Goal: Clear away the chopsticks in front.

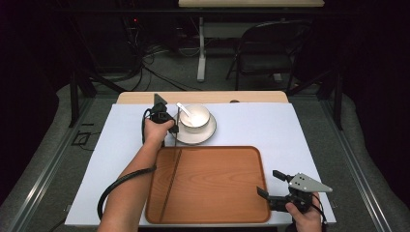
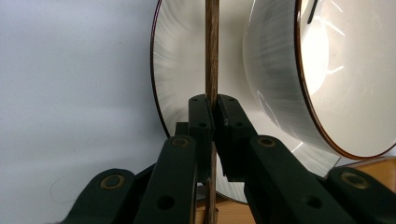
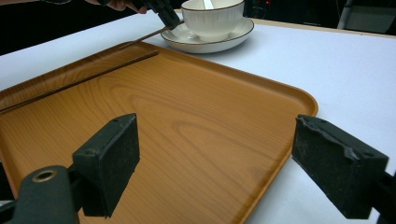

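— Wooden chopstick (image 2: 211, 51): where is it?
— Pinched in the left gripper (image 2: 214, 109) at the near-left rim of the plate (image 1: 207, 136); the bowl (image 1: 196, 116) stands on that plate, beyond the tray (image 1: 212, 183).
— The second chopstick (image 1: 170, 183)?
— Lying along the tray's left side.
— The right gripper (image 1: 270, 182)?
— Jaws wide, holding nothing; at the tray's near-right corner.

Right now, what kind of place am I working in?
Probably a lab or recording studio, not a dining room: the table has a plain white cover, dark curtains surround it, and cables trail across the floor by a folding chair.
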